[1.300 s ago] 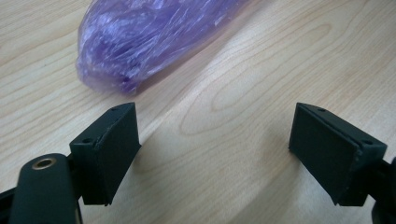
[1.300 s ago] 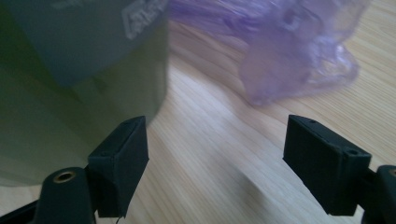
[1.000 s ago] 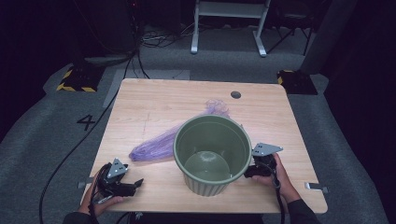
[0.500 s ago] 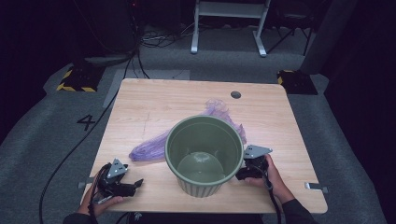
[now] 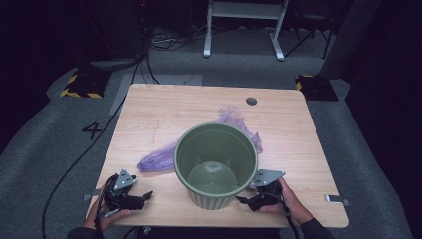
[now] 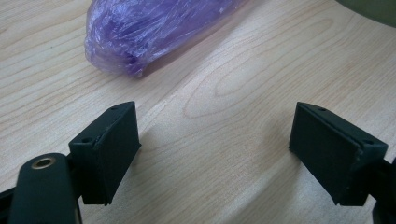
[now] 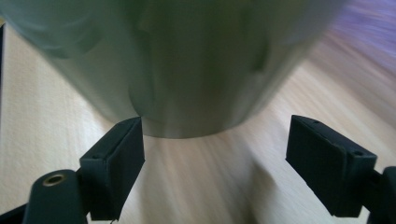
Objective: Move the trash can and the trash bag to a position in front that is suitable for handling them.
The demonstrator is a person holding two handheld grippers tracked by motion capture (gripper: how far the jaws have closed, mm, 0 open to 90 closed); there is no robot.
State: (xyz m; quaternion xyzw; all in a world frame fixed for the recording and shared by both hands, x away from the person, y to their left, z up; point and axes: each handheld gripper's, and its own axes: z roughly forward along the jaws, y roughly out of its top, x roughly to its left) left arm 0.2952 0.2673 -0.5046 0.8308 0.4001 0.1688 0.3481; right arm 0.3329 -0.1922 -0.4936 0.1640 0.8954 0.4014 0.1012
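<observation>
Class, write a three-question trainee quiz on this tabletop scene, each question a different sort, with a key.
1. True or false: the round green ribbed plastic bin lies on its side.
2. What lies behind the bin on the pale wooden table?
A. a crumpled purple plastic bag
B. a red towel
C. a glass jar
3. Fill in: the left claw has its jaws ____, nothing between them.

Key: 1 false, it stands upright; 2 A; 3 open.

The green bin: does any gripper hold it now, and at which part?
Nothing is held. The right gripper is open beside the green bin; its jaws have just been opening. The left gripper is open too.
</observation>
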